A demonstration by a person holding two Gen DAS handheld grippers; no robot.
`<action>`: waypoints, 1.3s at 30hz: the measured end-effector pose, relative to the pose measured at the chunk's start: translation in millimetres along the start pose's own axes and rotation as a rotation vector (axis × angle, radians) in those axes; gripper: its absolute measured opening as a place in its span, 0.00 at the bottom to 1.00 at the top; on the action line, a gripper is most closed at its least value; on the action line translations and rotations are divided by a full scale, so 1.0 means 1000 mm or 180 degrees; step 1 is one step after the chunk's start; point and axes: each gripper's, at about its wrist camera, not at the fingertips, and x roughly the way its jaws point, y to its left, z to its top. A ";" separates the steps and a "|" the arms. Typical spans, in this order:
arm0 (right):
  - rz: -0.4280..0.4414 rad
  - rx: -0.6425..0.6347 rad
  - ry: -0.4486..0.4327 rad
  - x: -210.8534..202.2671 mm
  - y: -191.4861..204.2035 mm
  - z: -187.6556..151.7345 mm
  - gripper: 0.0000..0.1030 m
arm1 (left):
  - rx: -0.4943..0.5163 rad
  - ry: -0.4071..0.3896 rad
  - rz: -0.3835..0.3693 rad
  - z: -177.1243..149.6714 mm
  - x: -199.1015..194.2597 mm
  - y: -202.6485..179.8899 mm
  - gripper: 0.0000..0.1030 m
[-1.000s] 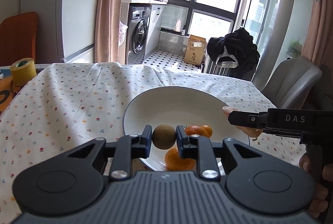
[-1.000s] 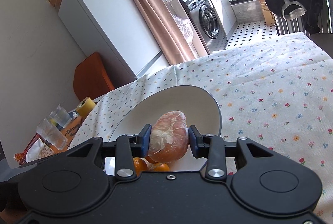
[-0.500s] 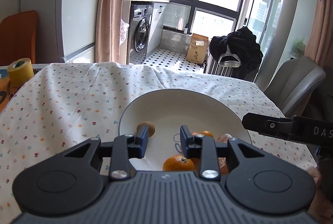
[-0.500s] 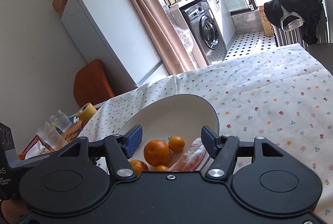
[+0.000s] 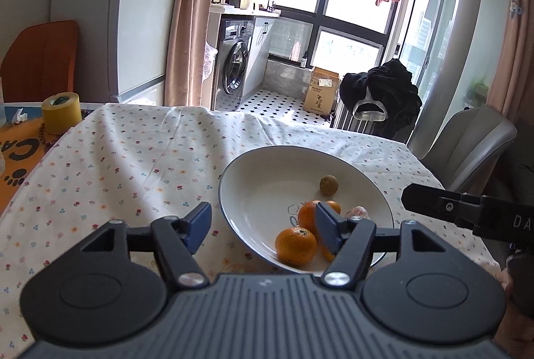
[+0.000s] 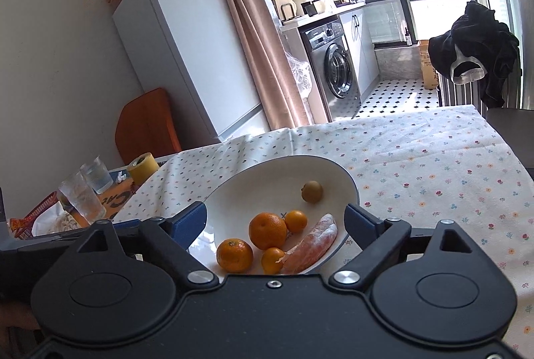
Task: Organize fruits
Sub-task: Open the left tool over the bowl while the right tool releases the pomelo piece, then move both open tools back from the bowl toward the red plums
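A white bowl point(image 5: 267, 168) point(image 6: 267, 172) stands on the flowered tablecloth. Inside lie a brown kiwi point(image 5: 328, 185) point(image 6: 312, 191), several oranges point(image 5: 296, 245) point(image 6: 268, 230) and a plastic-wrapped peeled pomelo piece point(image 6: 313, 242) point(image 5: 357, 212). My left gripper point(image 5: 263, 225) hangs open above the bowl's near left rim, nothing between its blue pads. My right gripper point(image 6: 275, 218) is open too, held over the bowl's near side above the fruit. The right gripper's black finger point(image 5: 444, 205) also juts in from the right in the left wrist view.
A yellow tape roll point(image 5: 61, 113) point(image 6: 143, 167) and two glasses point(image 6: 81, 197) stand at the table's left end beside an orange mat point(image 5: 20, 152). A grey chair point(image 5: 467, 142) is at the right, an orange chair point(image 6: 147, 125) behind the table.
Both grippers opened and pulled back. The kiwi left my left gripper and rolled to the bowl's far side. The wrapped pomelo dropped from my right gripper into the bowl.
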 end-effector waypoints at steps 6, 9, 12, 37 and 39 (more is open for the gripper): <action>-0.0045 -0.0017 -0.0035 -0.018 0.007 -0.002 0.96 | -0.0042 -0.0052 -0.0018 -0.003 -0.023 0.009 0.78; -0.0071 -0.0047 -0.0053 -0.026 0.010 -0.004 0.98 | -0.0063 -0.0073 -0.0023 -0.005 -0.032 0.012 0.84; -0.0116 -0.0081 -0.0069 -0.032 0.012 -0.006 1.00 | -0.0052 -0.0112 -0.0002 -0.008 -0.040 0.013 0.87; 0.0075 -0.0142 0.0166 -0.059 0.003 -0.033 1.00 | 0.0016 0.0114 -0.0189 -0.045 -0.065 -0.002 0.93; 0.0096 -0.0141 0.0206 -0.060 0.001 -0.035 1.00 | -0.0014 0.0139 -0.0220 -0.047 -0.064 -0.002 0.93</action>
